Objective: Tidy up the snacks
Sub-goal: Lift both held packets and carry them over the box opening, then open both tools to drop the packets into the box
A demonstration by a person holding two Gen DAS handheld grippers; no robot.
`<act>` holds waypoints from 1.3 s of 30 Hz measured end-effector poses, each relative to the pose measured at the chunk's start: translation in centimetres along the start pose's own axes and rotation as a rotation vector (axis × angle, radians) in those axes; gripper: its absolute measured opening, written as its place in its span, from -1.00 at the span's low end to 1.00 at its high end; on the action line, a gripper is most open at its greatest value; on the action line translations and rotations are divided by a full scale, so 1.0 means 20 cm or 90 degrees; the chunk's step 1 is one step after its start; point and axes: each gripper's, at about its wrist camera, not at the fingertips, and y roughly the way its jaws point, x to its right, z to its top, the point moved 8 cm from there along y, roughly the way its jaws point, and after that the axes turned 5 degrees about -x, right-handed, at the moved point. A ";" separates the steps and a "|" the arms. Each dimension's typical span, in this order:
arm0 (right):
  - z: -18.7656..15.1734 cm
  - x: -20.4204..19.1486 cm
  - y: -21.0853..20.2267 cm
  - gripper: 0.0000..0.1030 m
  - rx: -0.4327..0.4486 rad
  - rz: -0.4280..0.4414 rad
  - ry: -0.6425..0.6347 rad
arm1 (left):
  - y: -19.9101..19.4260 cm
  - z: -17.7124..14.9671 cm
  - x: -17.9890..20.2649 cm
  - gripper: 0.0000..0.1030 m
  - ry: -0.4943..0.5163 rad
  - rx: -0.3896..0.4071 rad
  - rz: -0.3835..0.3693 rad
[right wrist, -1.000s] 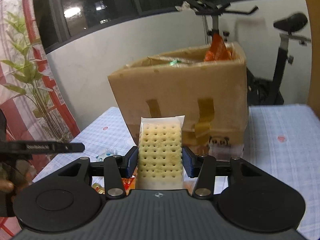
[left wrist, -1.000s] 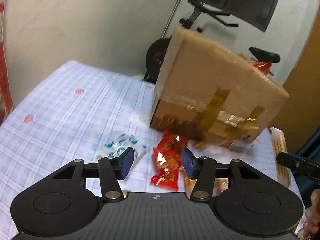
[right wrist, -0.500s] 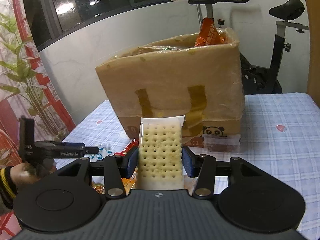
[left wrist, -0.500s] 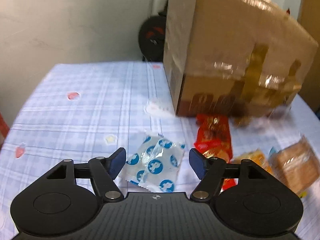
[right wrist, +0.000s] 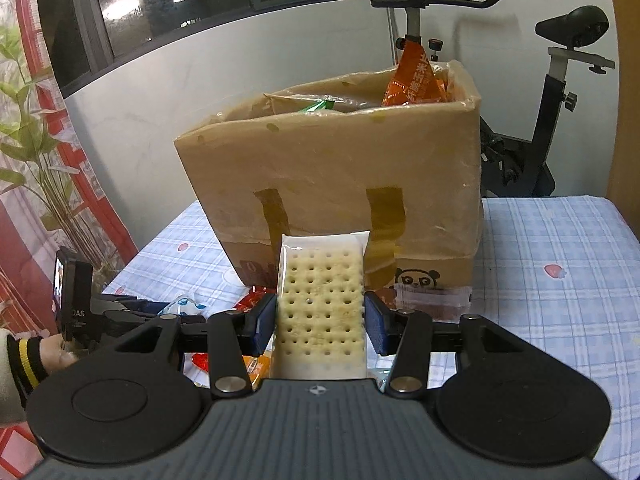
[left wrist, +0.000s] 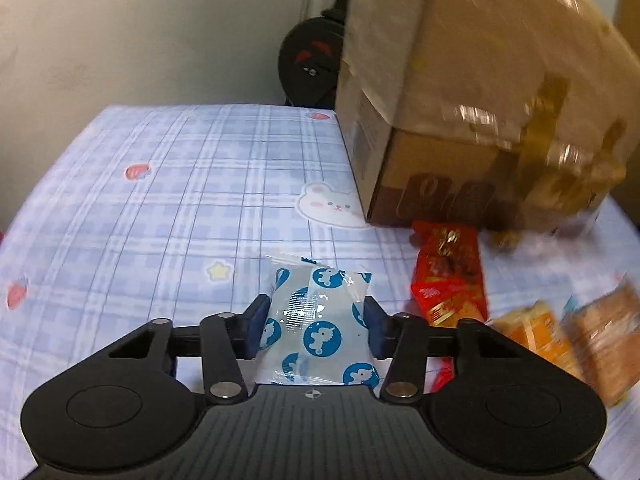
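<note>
So the left claw [left wrist: 314,322] is dropping off the red packets [left wrist: 450,276] and is now closing around the blue-and-white pouch [left wrist: 320,320] lying flat on the worktop [left wrist: 160,200]. The right claw [right wrist: 320,320] is clamping the cracker pack [right wrist: 322,300], facing the cardboard box [right wrist: 332,184]. I'm guessing that slick, puffy pouch could be squirting out, or the pads could be snagging the checked cloth.

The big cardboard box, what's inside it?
Poking out of the cardboard box is an orange snack bag, and a bit of green wrapper shows near the rim. Whatever lies deeper is hidden by the box walls.
</note>
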 end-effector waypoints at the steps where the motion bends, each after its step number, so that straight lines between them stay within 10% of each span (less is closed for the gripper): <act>1: 0.01 0.00 0.00 -0.05 0.002 -0.001 -0.001 | -0.03 0.00 -0.01 -0.04 -0.009 0.007 -0.001; 21: 0.42 -0.02 -0.13 -0.05 0.120 0.028 -0.054 | -0.82 0.51 0.36 -0.04 -0.035 0.241 -0.090; 29: 0.75 -0.04 0.02 -0.05 0.175 0.015 -0.084 | -0.71 0.94 0.65 -0.04 0.040 0.291 -0.064; 39: 0.85 -0.04 0.41 -0.05 0.114 -0.041 -0.115 | -0.36 1.18 0.64 -0.03 0.042 0.219 -0.042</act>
